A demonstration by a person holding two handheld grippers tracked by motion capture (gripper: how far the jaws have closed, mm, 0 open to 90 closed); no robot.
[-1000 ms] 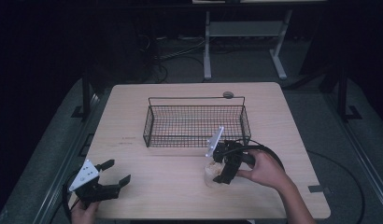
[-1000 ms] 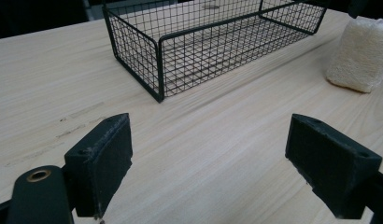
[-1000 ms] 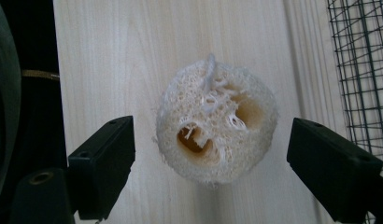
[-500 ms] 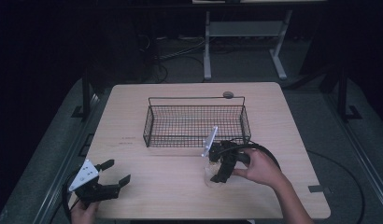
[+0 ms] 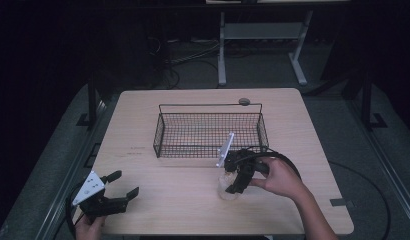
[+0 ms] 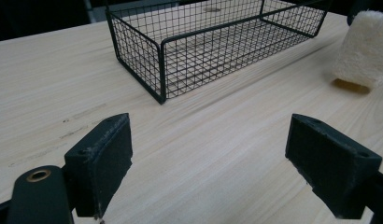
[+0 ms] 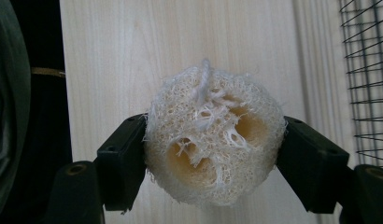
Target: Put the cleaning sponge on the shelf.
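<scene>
A: Loofah [image 7: 212, 140] pinched in the right gripper [image 7: 213, 154], jaws just closed onto its round sides, low over the table [image 5: 313, 130] just short of the basket [image 5: 209, 129].

B: Looks light and airy, all open fibre. Probably springy, giving a little under the pads [image 7: 126, 154]. Rough enough not to slip, by the look of it.

A: Gripped across the middle, hollow end facing the camera. Seems the right spot; squeezing near an end might crush it.

B: Left gripper [image 5: 124, 183] at the near left edge, jaws spread wide, nothing between them. Resting well apart from the loofah.

A: Farther off, basket bare inside, wire sides low. Small grey disc [image 5: 244, 101] beyond its back rim.
</scene>
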